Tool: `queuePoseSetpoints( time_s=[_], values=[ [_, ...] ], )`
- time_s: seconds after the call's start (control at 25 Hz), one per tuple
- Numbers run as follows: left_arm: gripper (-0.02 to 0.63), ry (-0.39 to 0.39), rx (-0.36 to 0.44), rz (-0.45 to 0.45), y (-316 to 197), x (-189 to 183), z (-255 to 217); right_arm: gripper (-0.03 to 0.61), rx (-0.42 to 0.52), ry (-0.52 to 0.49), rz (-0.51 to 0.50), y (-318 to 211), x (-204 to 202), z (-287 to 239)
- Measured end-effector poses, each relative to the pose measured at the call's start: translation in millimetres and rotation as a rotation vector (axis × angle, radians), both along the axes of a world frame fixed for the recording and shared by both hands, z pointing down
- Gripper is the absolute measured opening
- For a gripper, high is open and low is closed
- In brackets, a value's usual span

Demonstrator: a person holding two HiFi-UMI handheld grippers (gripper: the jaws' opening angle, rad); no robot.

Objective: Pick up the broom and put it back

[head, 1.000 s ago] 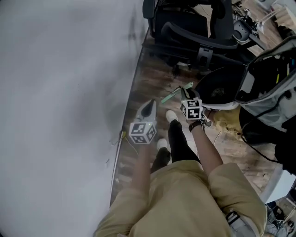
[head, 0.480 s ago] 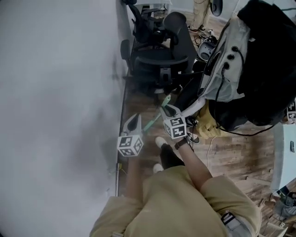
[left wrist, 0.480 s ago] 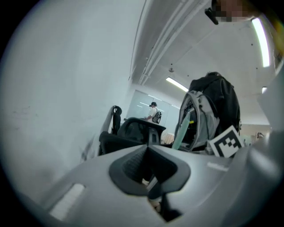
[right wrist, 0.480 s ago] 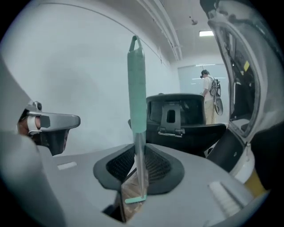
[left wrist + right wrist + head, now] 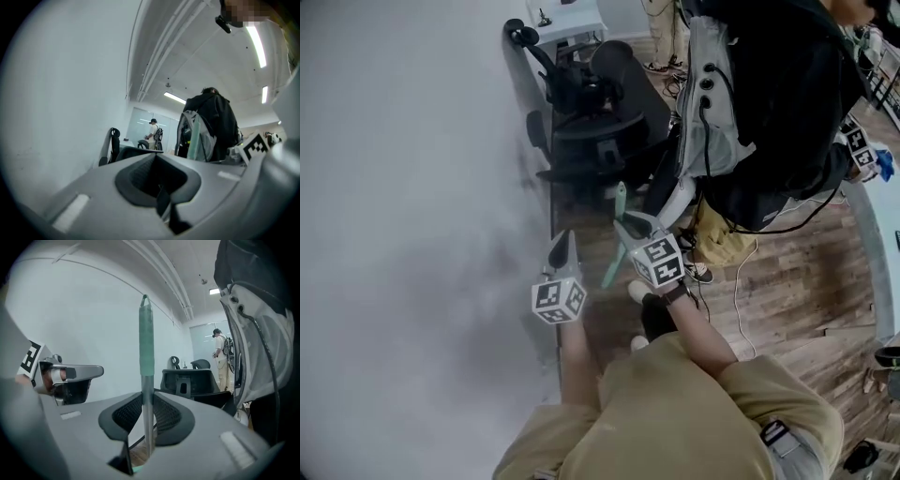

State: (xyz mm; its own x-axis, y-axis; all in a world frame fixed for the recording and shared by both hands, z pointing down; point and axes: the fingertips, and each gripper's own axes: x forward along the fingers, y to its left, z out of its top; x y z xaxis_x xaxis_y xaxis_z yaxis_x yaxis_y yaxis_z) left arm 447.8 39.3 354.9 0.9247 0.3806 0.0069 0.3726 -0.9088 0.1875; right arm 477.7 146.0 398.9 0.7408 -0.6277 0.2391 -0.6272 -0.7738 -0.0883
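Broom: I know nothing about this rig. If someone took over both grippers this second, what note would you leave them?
Right gripper: shut on the broom, pads on the bare metal just below its green grip, handle upright between the jaws.
Left gripper: shut, empty, held beside the right one near the wall.
Broom: only the handle shows; its head is out of view, so I cannot tell whether it is off the floor.
Done: broom gripped.
Left: put it back. Its storage spot is not visible. Mind the office chair ahead and the person standing close on the right.
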Motion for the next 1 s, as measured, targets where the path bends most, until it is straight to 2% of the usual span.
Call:
queuePoseSetpoints(
  time_s=[0.2,0.36,0.4,0.64,1.0],
  values=[
    [0.003,0.037,-0.003,0.004,-1,-17,-24,0.077,0.032,0.012,-0.022,-4,-28,-22],
    [0.002,0.038,0.139,-0.001,19,-28,-36,0.077,0.045,0.024,-0.047,9,-48,-43],
    [0.002,0.038,0.144,-0.017,20,-28,-41,0.077,0.047,0.028,-0.053,11,-51,-48],
    [0.003,0.065,0.057,-0.059,11,-29,-48,0.077,0.022,0.046,-0.055,17,-56,-54],
    [0.003,0.019,0.025,-0.091,-2,-33,-31,0.077,0.01,0.047,-0.07,11,-55,-50]
  ],
)
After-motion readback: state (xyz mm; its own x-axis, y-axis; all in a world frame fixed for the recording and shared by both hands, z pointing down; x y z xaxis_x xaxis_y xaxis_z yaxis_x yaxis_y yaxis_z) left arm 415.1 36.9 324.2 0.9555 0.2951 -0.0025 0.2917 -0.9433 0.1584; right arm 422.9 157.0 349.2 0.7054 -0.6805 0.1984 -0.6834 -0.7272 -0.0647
